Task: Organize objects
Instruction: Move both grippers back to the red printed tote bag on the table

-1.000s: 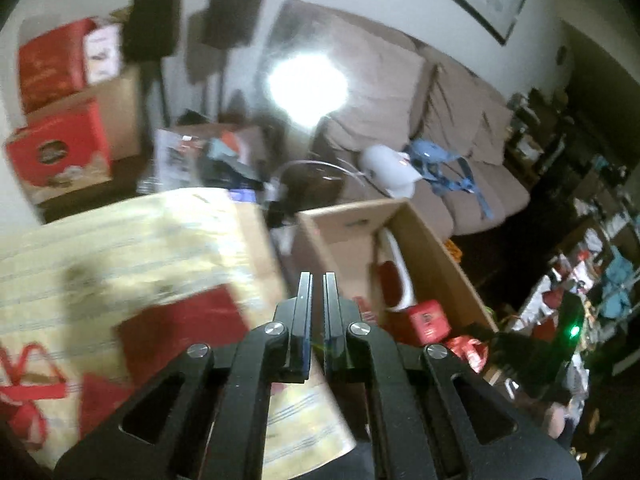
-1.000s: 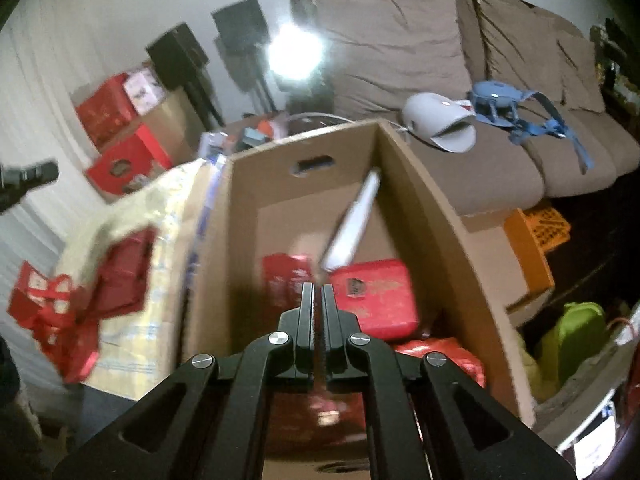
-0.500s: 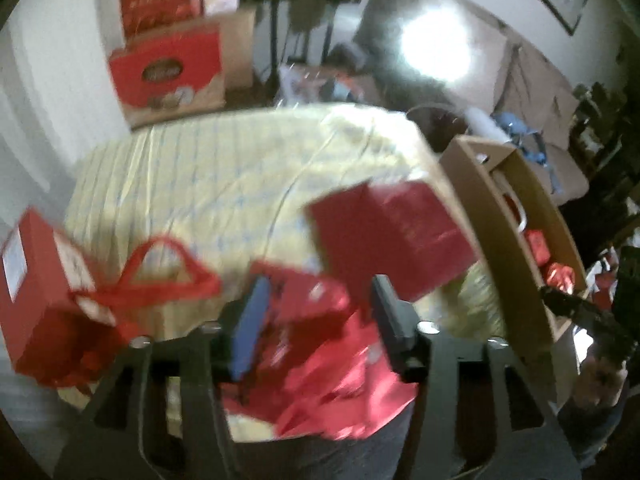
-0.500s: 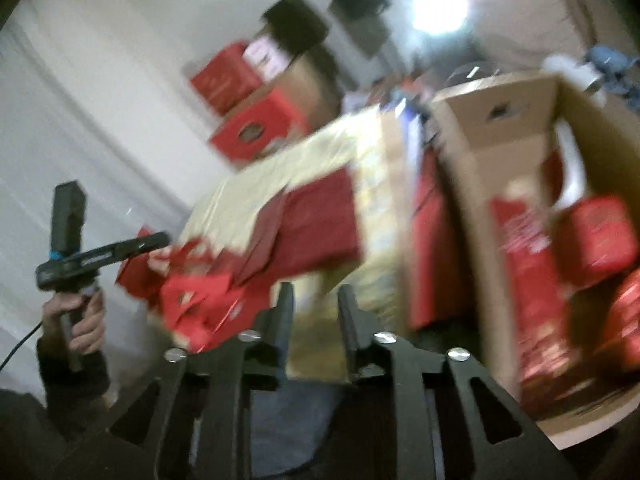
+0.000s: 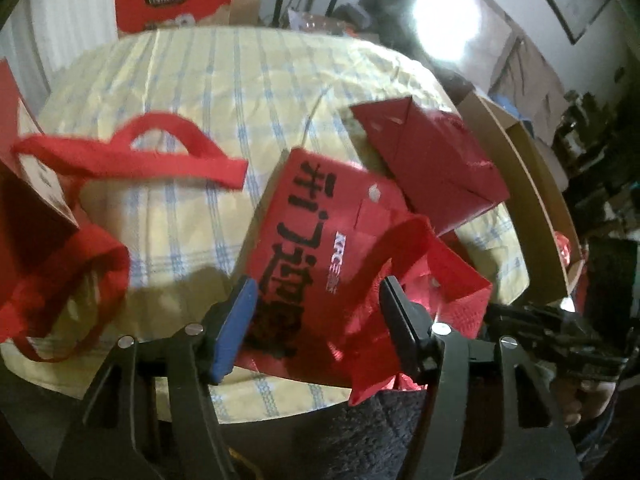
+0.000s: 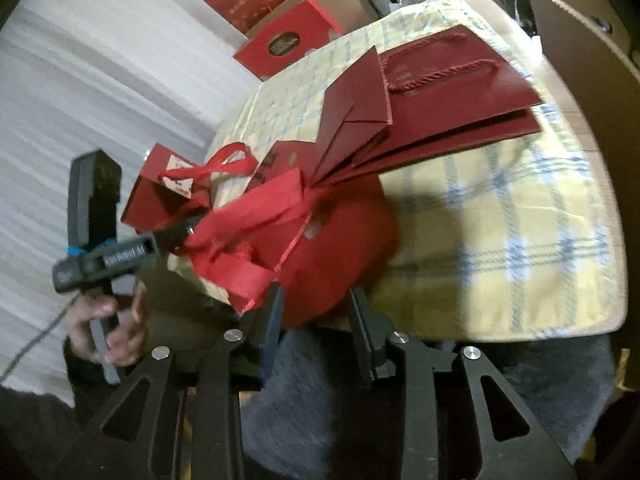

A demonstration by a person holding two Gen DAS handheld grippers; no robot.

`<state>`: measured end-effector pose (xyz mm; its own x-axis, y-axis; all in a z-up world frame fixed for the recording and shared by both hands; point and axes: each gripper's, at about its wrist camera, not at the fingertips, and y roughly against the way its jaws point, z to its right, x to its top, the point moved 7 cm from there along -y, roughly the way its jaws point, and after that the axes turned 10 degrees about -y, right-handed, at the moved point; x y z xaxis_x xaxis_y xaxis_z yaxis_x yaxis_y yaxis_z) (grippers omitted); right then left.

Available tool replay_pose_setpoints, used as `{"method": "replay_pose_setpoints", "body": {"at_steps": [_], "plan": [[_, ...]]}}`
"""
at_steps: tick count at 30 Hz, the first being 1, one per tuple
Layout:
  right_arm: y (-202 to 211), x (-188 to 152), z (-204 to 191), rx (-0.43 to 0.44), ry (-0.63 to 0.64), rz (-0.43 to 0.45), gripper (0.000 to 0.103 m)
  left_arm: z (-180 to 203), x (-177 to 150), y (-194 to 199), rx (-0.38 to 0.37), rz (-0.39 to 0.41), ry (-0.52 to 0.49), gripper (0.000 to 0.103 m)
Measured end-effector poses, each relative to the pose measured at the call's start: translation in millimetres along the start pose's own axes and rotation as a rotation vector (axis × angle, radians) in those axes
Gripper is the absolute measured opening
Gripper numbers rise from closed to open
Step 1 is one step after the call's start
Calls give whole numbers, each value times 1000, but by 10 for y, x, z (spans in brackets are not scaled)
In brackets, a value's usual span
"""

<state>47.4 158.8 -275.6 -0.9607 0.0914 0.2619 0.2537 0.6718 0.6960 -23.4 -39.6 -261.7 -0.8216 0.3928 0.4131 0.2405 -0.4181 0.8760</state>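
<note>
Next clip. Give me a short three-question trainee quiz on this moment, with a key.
1. True or false: the left gripper is open around the bright red bag.
2. What lies on the checked cloth nearest the cardboard box? A) dark red paper bags B) a mug C) a book
3. Fill in: the right gripper is ____.

Key: 1 true; 2 A, the dark red paper bags; 3 open.
</note>
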Motion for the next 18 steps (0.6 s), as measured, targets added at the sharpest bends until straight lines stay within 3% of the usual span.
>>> {"method": "replay_pose_setpoints", "body": {"at_steps": [3,4,5,6,10,13,17,18], "plan": [[-40,71,-35,6,-6,15,33,-12,-13,18,-16,15,-11,58],[-57,74,-47,6,-4,5,27,-20,-21,23,-32,12,-3,58],[-99,58,-77,6,6,-11,9,-29,-24,29,-55,8,9,58],[-136,19,-121,15,18,-29,5,-32,-38,44,-88,2,22,58],[-195,-208,-349,71,72,-89,2,49,-136,73,-181,-36,12,51],[-179,-350,-464,84,114,-102,3,41,-216,102,-157,-48,0,50],[9,-127,-242,10,66,6,6,-251,-195,223,-52,7,87,50],[70,-11,-161,-12,50,44,13,-354,-177,248,2,24,106,50]]}}
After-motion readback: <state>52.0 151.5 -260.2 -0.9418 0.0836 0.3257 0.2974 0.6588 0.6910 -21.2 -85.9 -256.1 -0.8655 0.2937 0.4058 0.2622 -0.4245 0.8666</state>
